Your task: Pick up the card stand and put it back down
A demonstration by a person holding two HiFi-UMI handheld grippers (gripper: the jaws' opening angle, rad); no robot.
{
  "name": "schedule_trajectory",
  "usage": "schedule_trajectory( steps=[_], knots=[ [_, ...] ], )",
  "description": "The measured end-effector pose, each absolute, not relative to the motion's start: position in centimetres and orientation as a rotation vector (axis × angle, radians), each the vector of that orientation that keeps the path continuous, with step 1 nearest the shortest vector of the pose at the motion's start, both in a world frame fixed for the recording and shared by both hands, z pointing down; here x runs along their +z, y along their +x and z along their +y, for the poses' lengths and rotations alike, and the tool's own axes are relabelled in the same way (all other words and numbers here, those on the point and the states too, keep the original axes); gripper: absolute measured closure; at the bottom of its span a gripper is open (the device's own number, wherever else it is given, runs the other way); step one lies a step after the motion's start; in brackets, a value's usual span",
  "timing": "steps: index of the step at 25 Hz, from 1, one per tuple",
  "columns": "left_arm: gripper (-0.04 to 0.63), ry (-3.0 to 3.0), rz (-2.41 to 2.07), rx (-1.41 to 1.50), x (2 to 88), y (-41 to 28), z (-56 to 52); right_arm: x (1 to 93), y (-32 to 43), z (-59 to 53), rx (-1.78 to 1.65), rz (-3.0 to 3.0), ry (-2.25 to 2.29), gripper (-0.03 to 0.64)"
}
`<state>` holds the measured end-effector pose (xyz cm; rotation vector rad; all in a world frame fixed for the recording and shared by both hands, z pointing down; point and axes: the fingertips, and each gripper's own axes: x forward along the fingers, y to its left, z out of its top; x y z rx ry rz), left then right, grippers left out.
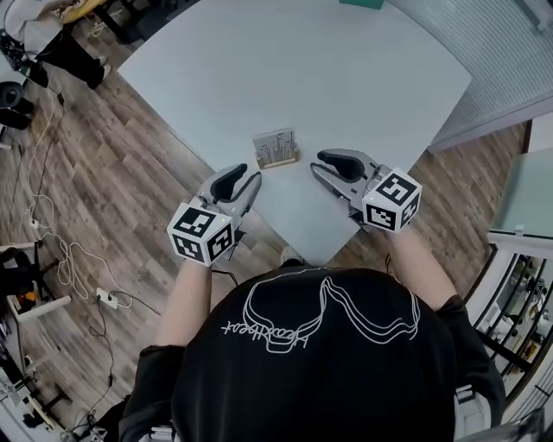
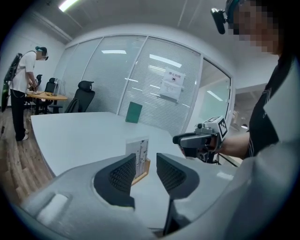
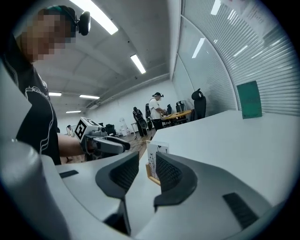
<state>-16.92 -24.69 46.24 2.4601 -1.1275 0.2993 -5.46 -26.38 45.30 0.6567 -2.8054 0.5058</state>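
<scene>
The card stand [image 1: 276,148], a small wooden base holding a white printed card, stands upright on the pale table [image 1: 285,69] near its front corner. My left gripper [image 1: 244,178] hovers just left of it and nearer me, jaws open with nothing between them. My right gripper [image 1: 322,164] sits just right of the stand, also open and empty. In the left gripper view the stand [image 2: 139,157] shows beyond the gap of the left gripper [image 2: 146,164], with the right gripper [image 2: 199,140] behind. In the right gripper view the stand [image 3: 153,161] lies just past the right gripper [image 3: 147,161], and the left gripper [image 3: 105,143] is opposite.
A green flat object [image 1: 363,3] rests at the table's far edge. Cables and a power strip [image 1: 52,224] lie on the wood floor to the left. Glass partitions [image 2: 159,84] stand behind the table. A person [image 2: 23,84] stands at a distant desk beside an office chair [image 2: 82,96].
</scene>
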Motion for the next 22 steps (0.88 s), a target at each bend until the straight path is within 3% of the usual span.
schedule_trajectory(
  steps=[8,22],
  knots=[
    [0.413,2.481,-1.045,0.420,50.4,-17.5,-27.2,50.5,-6.8,-28.3,0.325,-2.675,0.522,0.412],
    [0.400,2.531,-0.908,0.630,55.7,-17.3,-29.0,57.4,-8.0,-30.2,0.203,-2.474,0.412,0.377]
  ],
)
